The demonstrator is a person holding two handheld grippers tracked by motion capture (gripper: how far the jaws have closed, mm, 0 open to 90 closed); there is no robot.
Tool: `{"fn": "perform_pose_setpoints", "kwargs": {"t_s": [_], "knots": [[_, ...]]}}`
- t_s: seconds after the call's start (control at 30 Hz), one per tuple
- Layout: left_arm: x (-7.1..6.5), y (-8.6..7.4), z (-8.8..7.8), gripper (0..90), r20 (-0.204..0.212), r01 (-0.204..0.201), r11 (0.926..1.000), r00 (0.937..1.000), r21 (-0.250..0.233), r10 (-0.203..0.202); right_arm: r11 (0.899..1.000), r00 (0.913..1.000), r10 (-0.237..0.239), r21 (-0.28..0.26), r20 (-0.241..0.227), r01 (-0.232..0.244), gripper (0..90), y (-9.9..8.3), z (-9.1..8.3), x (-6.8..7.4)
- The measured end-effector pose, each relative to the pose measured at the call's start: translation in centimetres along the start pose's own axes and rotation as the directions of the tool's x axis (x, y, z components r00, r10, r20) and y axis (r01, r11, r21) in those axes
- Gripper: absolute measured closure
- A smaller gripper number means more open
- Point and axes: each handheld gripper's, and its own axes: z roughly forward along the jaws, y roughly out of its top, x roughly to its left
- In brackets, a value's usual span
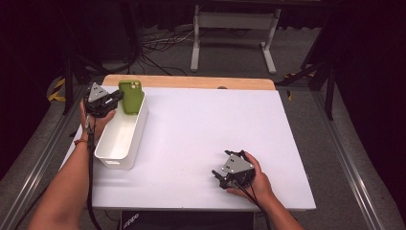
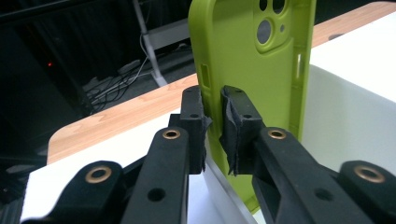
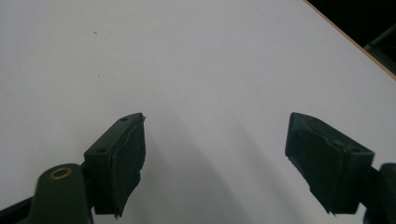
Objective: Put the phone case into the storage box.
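A green phone case stands upright over the far end of a white rectangular bin at the table's left. My left gripper is beside it on the left and shut on its edge. In the left gripper view the two black jaws pinch the side wall of the case, camera cut-outs at the top. I cannot tell whether the case's lower end touches the bin. My right gripper rests low near the table's front right, open, with bare white surface between its pads.
A white sheet covers the table, with a wooden strip along the far edge. Behind the table stand a white frame and loose cables on the floor. Metal rails run along both sides.
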Motion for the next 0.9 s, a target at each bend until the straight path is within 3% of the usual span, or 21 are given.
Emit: {"fn": "perform_pose_setpoints", "kwargs": {"t_s": [0.03, 0.1, 0.17, 0.27, 0.5, 0.9], "knots": [[0.00, 0.00, 0.00, 77.5, 0.000, 0.000, 1.0000, 1.0000, 0.000, 0.000, 1.000, 1.0000, 0.003, -0.001, 0.000, -0.003, 21.5, 0.02, 0.01, 0.00], [-0.06, 0.05, 0.04, 66.9, -0.049, -0.001, 0.9999, 0.9988, 0.014, 0.001, 1.000, 1.0000, -0.004, 0.002, -0.002, 0.004, 21.5, 0.06, -0.01, -0.01], [0.03, -0.12, 0.02, 68.0, -0.026, 0.015, 0.9997, 0.9996, 0.020, -0.014, 1.000, 0.9999, -0.013, 0.004, 0.001, 0.013, 21.5, 0.16, -0.04, -0.05], [0.27, -0.31, 0.02, 65.0, -0.019, 0.029, 0.9992, 0.9994, 0.029, -0.028, 1.000, 0.9999, 0.010, -0.009, -0.009, -0.010, 21.5, 0.26, -0.24, -0.28], [0.49, -0.30, -0.16, 58.8, -0.032, 0.039, 0.9988, 0.9988, 0.029, -0.038, 1.000, 0.9997, 0.022, -0.008, -0.007, -0.022, 21.4, 0.16, -0.37, -0.53], [0.80, 0.19, -0.84, 46.0, -0.040, 0.069, 0.9970, 0.9969, 0.035, -0.067, 1.000, 1.0000, 0.005, -0.009, -0.006, -0.005, 21.2, 0.26, -0.39, -0.36]]}}
